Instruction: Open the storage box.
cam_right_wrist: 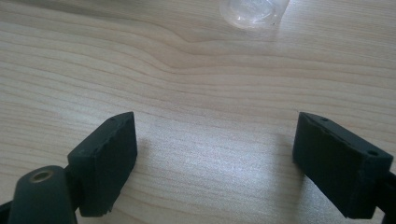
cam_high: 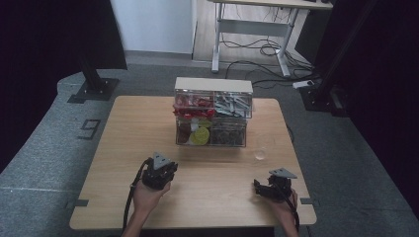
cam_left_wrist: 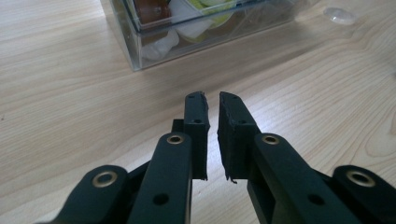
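Ahead of our right tool [cam_right_wrist: 215, 163], jaws spread wide, sits one small clear plastic cup [cam_right_wrist: 252, 11] on the pale wooden counter [cam_high: 123, 148]. It looks light, slick and easily crushed; we'd pinch its rim gently. Our left tool [cam_left_wrist: 212, 105] is nearly pressed together, empty, before one clear four-compartment organiser box [cam_high: 213, 112].

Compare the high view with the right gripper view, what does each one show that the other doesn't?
High view alone: the clear organizer with four compartments and their mixed contents, the left gripper in a hand, the floor, and a desk frame behind.

Right gripper view alone: a close look at the two black pads of the right gripper, standing wide apart with nothing between them.

Both: the wooden table, the right gripper and the small clear cup, which stands ahead of that gripper.
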Motion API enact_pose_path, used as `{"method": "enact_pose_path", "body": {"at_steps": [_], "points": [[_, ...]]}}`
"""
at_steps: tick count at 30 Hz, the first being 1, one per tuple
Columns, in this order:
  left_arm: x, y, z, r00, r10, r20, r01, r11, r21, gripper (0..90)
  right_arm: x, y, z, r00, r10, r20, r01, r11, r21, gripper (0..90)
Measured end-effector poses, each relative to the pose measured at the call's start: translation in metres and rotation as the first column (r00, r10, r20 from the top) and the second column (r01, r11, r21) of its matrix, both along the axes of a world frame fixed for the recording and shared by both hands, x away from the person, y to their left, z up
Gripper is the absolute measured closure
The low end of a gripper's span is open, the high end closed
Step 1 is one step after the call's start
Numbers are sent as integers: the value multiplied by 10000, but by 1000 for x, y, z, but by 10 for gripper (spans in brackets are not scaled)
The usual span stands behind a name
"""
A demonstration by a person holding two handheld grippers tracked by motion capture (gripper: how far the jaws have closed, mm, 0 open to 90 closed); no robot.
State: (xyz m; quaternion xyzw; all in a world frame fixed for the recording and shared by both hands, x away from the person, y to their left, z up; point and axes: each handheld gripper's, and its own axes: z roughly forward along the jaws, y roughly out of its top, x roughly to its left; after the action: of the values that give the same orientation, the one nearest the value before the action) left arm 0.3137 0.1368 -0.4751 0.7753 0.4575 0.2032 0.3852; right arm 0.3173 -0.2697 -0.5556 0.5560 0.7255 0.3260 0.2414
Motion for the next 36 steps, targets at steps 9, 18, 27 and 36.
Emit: {"method": "enact_pose_path", "body": {"at_steps": [9, 18, 27, 36], "points": [[7, -4, 7, 9999, -29, 169, 34, 9996, -285, 893, 0, 0, 0, 10000, -99, 10, 99, 10000, 6, 144], [13, -10, 12, 9997, -114, 214, 121, 9993, -365, 900, 0, -1, 0, 9998, -174, 12, 174, 9998, 0, 144], [23, -24, 14, 9992, -338, 227, 346, 9987, -368, 900, 0, -1, 0, 9994, -347, 14, 347, 9994, 21, 145], [33, -32, 9, 9993, -339, 143, 343, 9990, -284, 900, 0, -1, 0, 9994, -360, 9, 359, 9994, 16, 144]]}}
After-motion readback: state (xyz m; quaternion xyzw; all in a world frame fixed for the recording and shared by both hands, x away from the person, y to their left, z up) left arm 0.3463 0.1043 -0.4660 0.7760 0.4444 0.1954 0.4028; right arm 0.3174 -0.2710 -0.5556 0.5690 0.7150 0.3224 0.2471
